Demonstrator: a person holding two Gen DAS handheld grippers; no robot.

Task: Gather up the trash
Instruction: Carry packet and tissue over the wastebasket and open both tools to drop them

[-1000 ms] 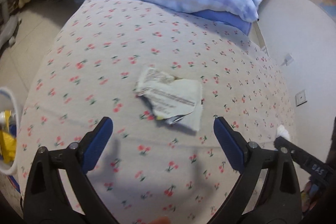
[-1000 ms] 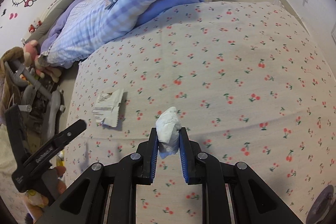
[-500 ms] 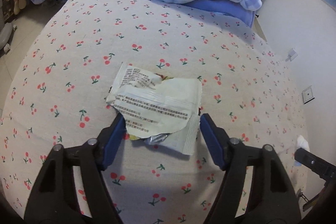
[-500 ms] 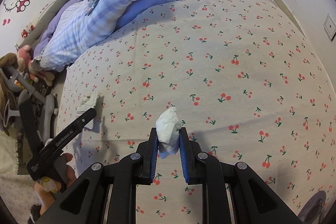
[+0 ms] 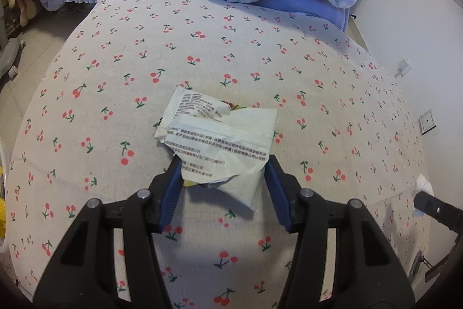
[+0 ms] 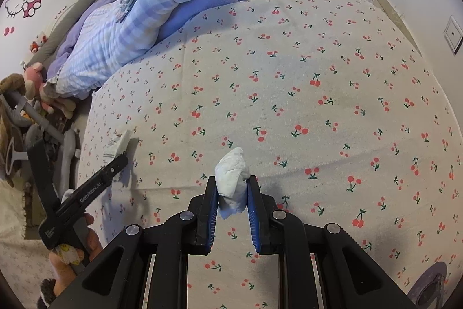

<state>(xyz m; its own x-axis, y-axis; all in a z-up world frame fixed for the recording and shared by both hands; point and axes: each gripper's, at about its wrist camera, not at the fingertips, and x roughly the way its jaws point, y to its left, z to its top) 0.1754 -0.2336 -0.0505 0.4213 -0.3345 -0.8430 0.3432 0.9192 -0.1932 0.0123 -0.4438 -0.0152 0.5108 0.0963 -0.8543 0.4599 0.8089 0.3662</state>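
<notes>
At frame centre, the wrapper on the bed is straddled by the closing left hand-held gripper, its near end between the pads, not yet visibly squeezed.

Your left gripper points steeply down, its jaws closing with something between them. Your right gripper, at its 3 o'clock, is angled down too, jaws clamped tight.

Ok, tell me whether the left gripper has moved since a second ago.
Yes. The left gripper has come down and forward to the wrapper on the cherry-print sheet; its closing jaws now flank it.
</notes>
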